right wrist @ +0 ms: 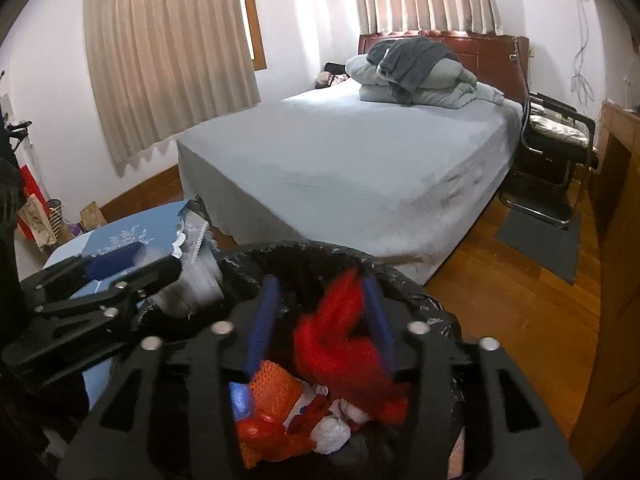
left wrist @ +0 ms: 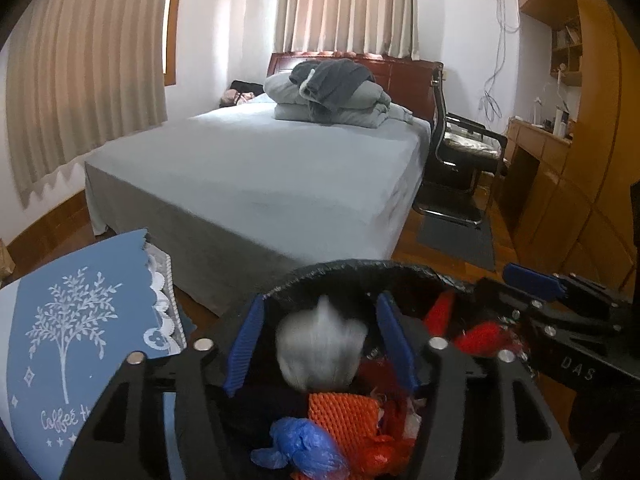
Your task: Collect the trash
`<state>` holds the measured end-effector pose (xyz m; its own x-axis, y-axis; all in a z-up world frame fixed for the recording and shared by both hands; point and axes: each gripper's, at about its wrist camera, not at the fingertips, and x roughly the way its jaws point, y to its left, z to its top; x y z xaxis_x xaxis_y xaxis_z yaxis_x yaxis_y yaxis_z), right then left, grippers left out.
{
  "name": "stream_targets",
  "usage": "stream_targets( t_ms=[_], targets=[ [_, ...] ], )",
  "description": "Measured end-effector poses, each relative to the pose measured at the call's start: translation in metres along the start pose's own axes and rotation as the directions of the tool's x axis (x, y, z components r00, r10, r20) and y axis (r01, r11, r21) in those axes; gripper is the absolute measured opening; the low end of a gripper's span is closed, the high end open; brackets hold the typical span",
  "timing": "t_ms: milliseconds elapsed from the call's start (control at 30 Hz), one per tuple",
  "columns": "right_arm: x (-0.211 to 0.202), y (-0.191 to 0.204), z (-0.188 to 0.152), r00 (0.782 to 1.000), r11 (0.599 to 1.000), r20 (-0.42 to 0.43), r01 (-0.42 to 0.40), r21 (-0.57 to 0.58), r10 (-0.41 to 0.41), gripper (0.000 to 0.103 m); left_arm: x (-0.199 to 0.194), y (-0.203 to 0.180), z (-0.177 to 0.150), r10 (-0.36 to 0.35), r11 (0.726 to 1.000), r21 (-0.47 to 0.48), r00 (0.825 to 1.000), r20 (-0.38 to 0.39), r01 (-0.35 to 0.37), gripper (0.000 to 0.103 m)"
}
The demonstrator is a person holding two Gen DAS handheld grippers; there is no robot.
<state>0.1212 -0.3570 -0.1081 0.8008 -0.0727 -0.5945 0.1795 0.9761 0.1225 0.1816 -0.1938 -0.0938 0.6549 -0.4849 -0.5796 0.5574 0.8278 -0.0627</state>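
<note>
A bin lined with a black bag point(left wrist: 360, 267) point(right wrist: 300, 250) lies under both grippers. My left gripper point(left wrist: 320, 300) is open, and a blurred white wad point(left wrist: 322, 350) sits between its blue pads without touching them. My right gripper point(right wrist: 320, 280) is open too, with a red mesh net point(right wrist: 340, 344) between its fingers, close against the right one. Inside the bin lie an orange foam net point(left wrist: 344, 412) point(right wrist: 276, 388), a blue plastic bag point(left wrist: 300, 444) and white paper wads point(right wrist: 332, 432). Each gripper shows at the edge of the other's view.
A small table with a blue cloth point(left wrist: 72, 320) point(right wrist: 120, 236) stands left of the bin. A bed with grey sheets point(left wrist: 260, 168) point(right wrist: 360, 160) is behind it. A black chair point(left wrist: 460, 152), a grey mat point(right wrist: 540, 244) and wooden cabinets point(left wrist: 560, 184) are on the right.
</note>
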Motion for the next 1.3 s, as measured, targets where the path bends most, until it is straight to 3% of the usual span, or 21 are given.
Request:
stream_targets(
  t_ms=[167, 267, 533, 1300],
  targets=[
    [-0.015, 0.000, 0.001, 0.999, 1.000, 0.039, 0.028, 0.003, -0.028, 0.086, -0.011, 0.010, 0.005, 0.017, 1.000, -0.013, 1.000, 0.022, -0.017, 0.071],
    [-0.025, 0.001, 0.002, 0.998, 1.000, 0.053, 0.025, 0.009, -0.026, 0.092, -0.024, 0.016, 0.006, 0.035, 0.999, -0.030, 0.999, 0.035, -0.034, 0.081],
    [-0.056, 0.012, 0.001, 0.998, 1.000, 0.066, 0.008, 0.015, -0.009, 0.097, -0.061, 0.025, 0.008, 0.089, 0.996, -0.036, 0.994, 0.069, -0.086, 0.096],
    [-0.139, 0.062, -0.008, 0.990, 0.995, 0.102, -0.091, -0.043, 0.094, 0.098, -0.165, 0.027, -0.026, 0.168, 0.986, -0.034, 0.978, 0.125, -0.165, 0.097]
  ],
)
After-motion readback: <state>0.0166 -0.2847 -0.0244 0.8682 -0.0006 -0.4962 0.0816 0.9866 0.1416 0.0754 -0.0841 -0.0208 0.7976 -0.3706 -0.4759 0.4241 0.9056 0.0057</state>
